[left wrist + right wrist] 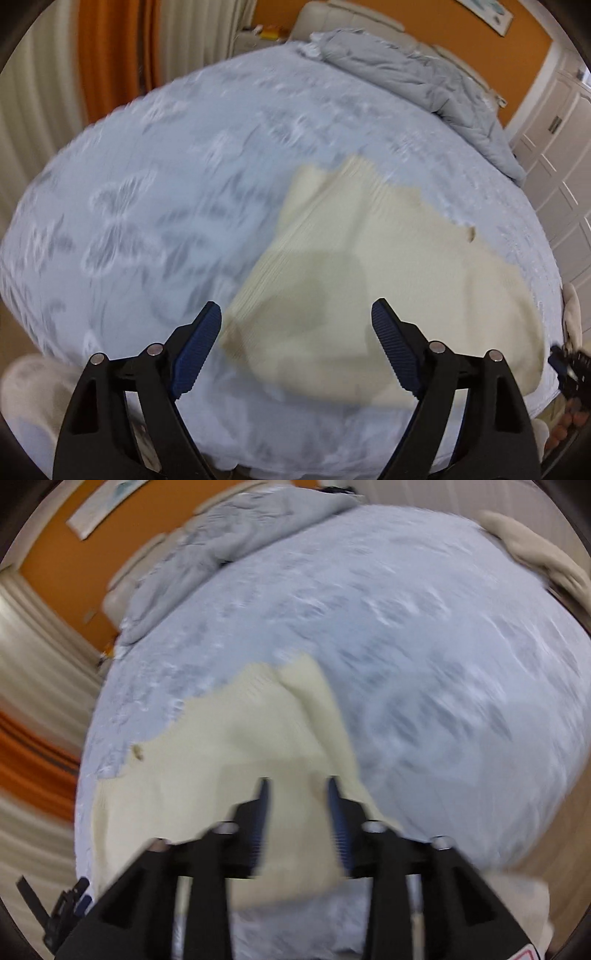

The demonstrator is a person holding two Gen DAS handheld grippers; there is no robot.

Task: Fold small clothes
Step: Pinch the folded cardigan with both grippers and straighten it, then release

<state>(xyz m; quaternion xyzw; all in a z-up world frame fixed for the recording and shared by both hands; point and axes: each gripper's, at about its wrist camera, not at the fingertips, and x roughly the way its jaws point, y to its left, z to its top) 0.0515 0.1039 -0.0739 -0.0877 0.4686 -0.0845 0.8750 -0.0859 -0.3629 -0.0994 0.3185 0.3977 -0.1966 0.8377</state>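
A cream knitted garment [369,266] lies on the pale blue patterned bedspread [155,206], partly folded over itself. My left gripper [295,321] is open and empty, hovering above the garment's near left edge. In the right wrist view the same cream garment [229,746] spreads to the left, and a flap of it runs between the fingers of my right gripper [297,786]. Its jaws stand a moderate gap apart with cloth between them; the frame is blurred, so the grip is unclear.
A crumpled grey quilt [436,85] lies at the head of the bed by a padded headboard [347,14]. White wardrobe doors [561,147] stand right. A beige cloth [539,550] lies at the bed's far edge. The bed's near edge [295,454] is just below the grippers.
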